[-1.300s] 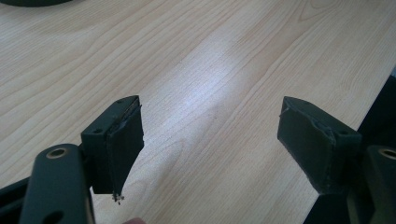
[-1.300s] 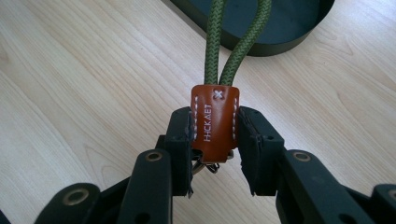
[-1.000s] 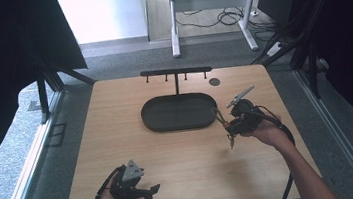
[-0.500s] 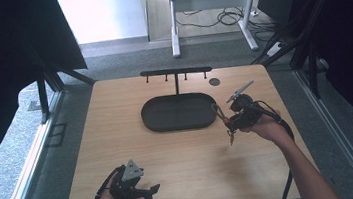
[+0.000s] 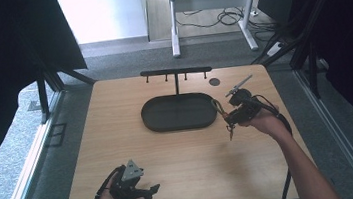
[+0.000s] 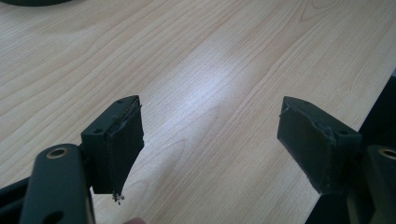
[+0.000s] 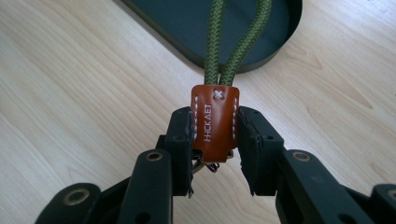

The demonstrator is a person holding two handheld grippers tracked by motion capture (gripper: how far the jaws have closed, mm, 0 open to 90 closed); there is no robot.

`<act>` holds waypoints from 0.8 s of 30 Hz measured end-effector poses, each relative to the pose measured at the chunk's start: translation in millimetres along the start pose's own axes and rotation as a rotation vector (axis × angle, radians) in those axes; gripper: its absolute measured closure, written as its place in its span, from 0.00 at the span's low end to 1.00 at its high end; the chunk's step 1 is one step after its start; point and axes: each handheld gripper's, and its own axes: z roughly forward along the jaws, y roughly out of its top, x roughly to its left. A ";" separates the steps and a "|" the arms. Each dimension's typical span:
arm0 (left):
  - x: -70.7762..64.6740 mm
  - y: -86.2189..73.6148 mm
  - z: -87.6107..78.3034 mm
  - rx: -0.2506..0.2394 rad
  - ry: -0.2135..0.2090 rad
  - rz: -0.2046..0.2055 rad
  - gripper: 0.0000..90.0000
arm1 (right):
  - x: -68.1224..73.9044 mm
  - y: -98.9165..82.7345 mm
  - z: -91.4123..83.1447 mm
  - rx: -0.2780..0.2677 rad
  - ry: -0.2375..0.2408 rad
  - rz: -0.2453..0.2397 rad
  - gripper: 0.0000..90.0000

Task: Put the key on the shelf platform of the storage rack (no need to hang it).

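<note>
Right gripper [image 7: 215, 144] clamped on leather-tabbed green cord keychain [image 7: 214, 123] | carried slightly nearer oval tray [image 5: 181, 125], drop looks next | left gripper [image 6: 210, 140] parked, gaping, nothing held

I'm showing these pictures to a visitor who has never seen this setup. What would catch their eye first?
Likely the brown leather tab of a green cord loop, clamped in the right gripper just beside the dark oval tray. Next, the black hook rack standing at the table's far edge, and the left gripper resting open near the front edge.
</note>
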 end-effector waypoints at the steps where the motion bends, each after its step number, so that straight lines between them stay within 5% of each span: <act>1: -0.1 0.0 0.1 0.000 0.000 0.001 0.26 | -0.9 1.4 0.0 -0.002 0.002 0.004 0.75; 24: 1.9 -0.6 -2.0 -0.003 0.001 -0.002 0.26 | -10.7 26.0 5.5 0.008 -0.012 0.014 0.75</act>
